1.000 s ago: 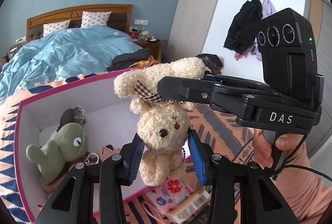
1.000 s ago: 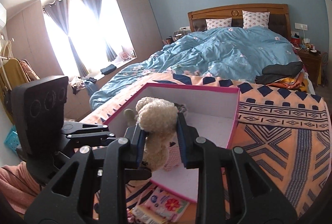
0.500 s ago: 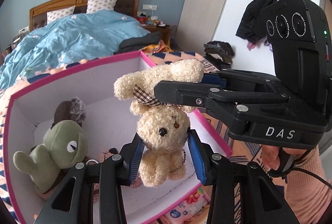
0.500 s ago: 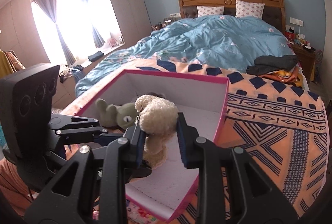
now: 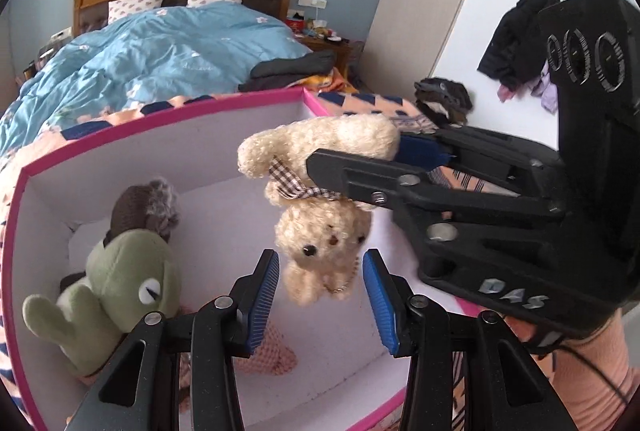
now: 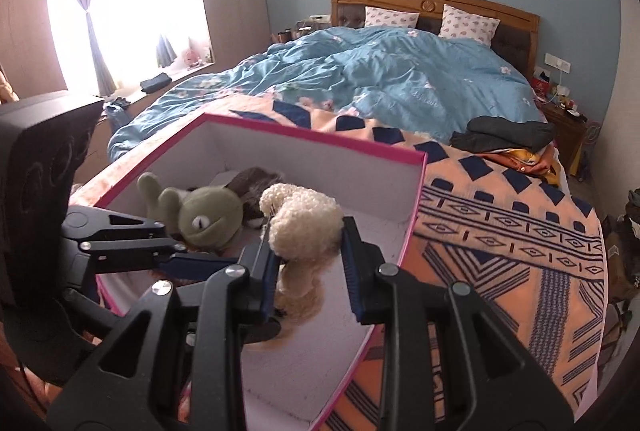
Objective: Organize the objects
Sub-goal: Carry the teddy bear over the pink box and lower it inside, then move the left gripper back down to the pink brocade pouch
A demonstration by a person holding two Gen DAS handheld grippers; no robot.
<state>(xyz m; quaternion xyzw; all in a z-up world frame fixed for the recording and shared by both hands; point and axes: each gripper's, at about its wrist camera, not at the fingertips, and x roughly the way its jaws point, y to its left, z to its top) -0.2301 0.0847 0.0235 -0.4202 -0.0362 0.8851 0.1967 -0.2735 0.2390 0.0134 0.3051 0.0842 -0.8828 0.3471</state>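
Left wrist view, left to right: green plush frog with white eye point(image 5: 120, 287) lying against the left inner wall of the pink-rimmed white cardboard box point(image 5: 168, 119), a brown furry plush point(image 5: 144, 203) behind it. Left claw point(image 5: 320, 295): blue pads apart, flanking but not clamping the cream curly-pile plush bunny with checked bow point(image 5: 320, 215); judged released. The bunny hangs head down over the box interior, ears pinched by the right claw point(image 5: 360, 167), which enters from the right; judged held so for lowering among the other toys.

Right wrist view, left to right: left claw point(image 6: 192, 259) reaching in from the left below the frog point(image 6: 208, 219); box point(image 6: 320, 139) on an orange-and-navy patterned blanket point(image 6: 500, 239); right claw point(image 6: 308, 263) closed on the bunny's point(image 6: 300, 223) ears, body dangling below the pads.

Differences: only the left view shows the bunny's face, its bow and the gap at the left pads. Only the right view shows the window with purple curtains point(image 6: 100, 11) and the box's full outline on the bed. Placement judged unfinished: the bunny is not yet resting on the box floor.
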